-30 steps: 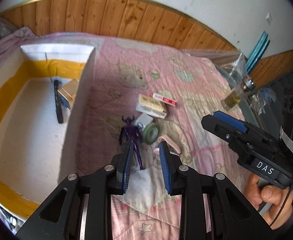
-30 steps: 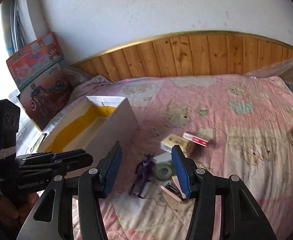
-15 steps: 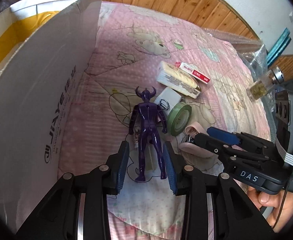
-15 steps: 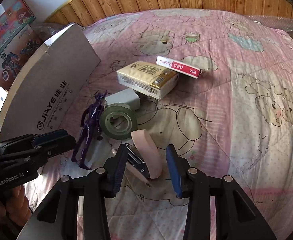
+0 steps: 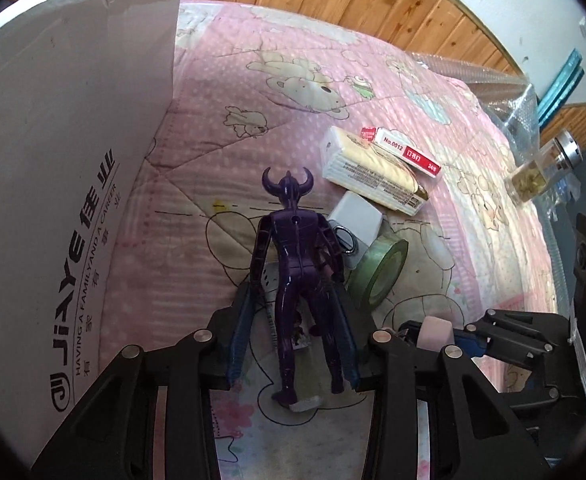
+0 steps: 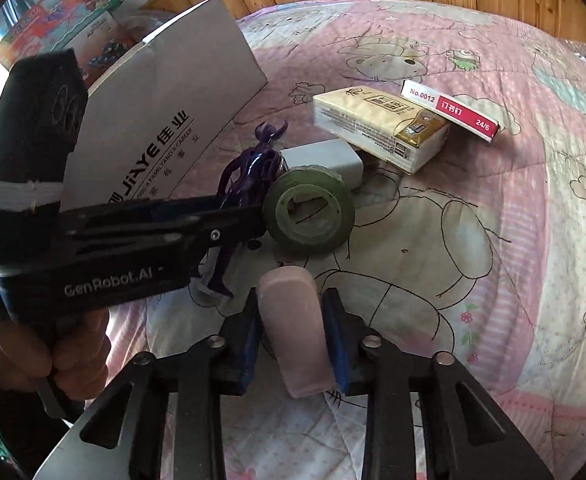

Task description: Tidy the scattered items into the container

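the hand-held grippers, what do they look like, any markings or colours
Both hand-held grippers are black, angular frames with silver rivets and blue ribbed pads. The left hand-held gripper reads "GenRobot.AI" in white, with white tape around its handle. The right hand-held gripper looks the same.

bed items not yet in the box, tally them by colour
purple: 1, toy figure
green: 1, tape roll
pink: 1, stapler
white: 1, charger
cream: 1, tissue pack
red-white: 1, staple box
total: 6
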`<control>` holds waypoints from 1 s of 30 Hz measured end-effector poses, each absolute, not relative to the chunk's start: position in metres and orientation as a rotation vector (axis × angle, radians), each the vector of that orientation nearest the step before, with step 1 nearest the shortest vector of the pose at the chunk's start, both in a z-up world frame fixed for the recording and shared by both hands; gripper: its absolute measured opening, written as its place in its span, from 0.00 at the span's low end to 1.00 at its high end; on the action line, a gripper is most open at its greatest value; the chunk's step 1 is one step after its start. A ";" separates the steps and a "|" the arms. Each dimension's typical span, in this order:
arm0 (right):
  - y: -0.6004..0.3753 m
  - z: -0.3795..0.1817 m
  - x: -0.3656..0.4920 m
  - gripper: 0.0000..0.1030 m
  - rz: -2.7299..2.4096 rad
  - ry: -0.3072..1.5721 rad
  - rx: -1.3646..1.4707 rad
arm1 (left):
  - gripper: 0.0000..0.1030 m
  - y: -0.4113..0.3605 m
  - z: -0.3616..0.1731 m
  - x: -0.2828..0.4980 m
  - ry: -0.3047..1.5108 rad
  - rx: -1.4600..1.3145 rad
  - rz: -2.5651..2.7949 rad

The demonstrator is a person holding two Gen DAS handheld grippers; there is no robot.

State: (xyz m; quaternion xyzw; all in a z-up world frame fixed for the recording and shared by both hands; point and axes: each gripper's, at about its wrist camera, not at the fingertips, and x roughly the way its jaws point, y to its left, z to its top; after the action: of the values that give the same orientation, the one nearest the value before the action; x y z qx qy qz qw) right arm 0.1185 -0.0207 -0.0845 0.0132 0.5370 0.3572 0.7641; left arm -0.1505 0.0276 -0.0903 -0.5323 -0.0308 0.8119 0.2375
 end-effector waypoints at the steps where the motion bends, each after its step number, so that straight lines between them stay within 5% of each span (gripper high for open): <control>1: -0.022 -0.083 0.118 0.27 0.770 1.165 0.024 | 0.27 0.028 -0.089 -0.150 -0.061 -1.450 2.240; 30: -0.072 -0.030 0.107 0.27 0.638 1.041 0.095 | 0.26 0.031 -0.019 -0.129 -0.088 -1.283 2.298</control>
State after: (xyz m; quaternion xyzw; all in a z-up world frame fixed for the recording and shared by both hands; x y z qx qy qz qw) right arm 0.1075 -0.0723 -0.0296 0.0447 0.4887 0.2992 0.8183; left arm -0.1293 0.0313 -0.0194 -0.4716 -0.0322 0.8447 0.2512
